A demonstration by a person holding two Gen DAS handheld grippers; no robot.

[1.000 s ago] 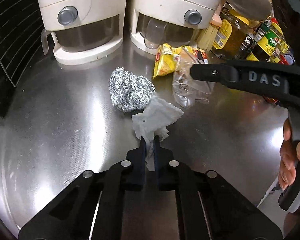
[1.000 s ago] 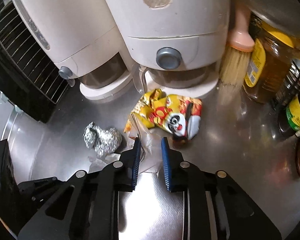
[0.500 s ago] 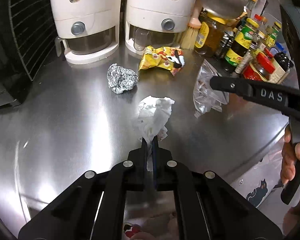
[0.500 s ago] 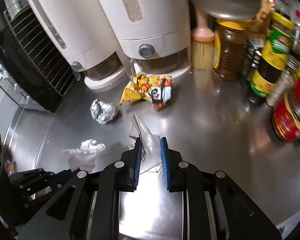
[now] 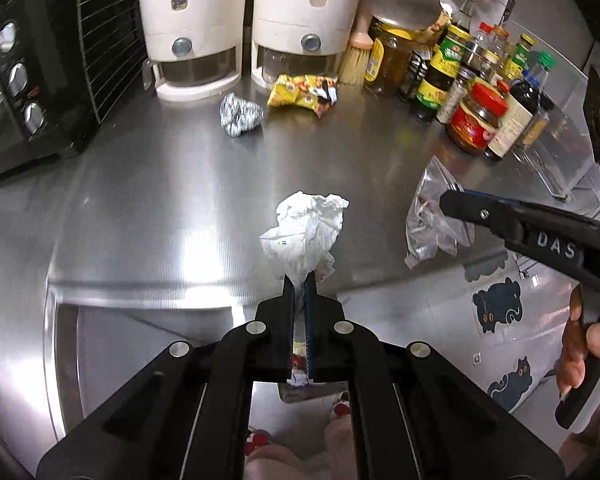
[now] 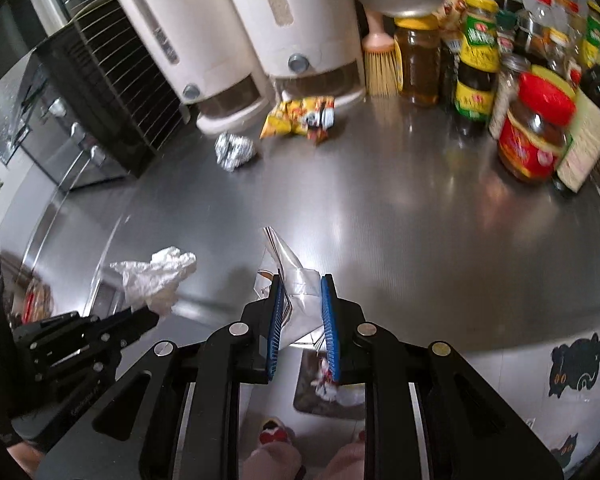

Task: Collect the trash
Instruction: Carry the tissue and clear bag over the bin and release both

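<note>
My left gripper (image 5: 299, 280) is shut on a crumpled white tissue (image 5: 306, 228) and holds it above the steel counter's front edge; the tissue also shows in the right wrist view (image 6: 156, 274). My right gripper (image 6: 300, 286) is shut on a clear plastic bag (image 6: 290, 280), which hangs from it in the left wrist view (image 5: 432, 216). A foil ball (image 5: 240, 114) and a yellow snack wrapper (image 5: 304, 94) lie on the counter near two white dispensers (image 5: 296, 20).
A black toaster oven (image 5: 32, 64) stands at the left. Jars and sauce bottles (image 5: 480, 120) crowd the right back. A sink (image 5: 140, 344) lies below the counter edge (image 5: 180, 288). On the floor is a bin with trash (image 6: 328, 388).
Both grippers have pulled back from the dispensers toward the counter's front edge, carrying the tissue and the plastic bag. The foil ball and snack wrapper stayed in place.
</note>
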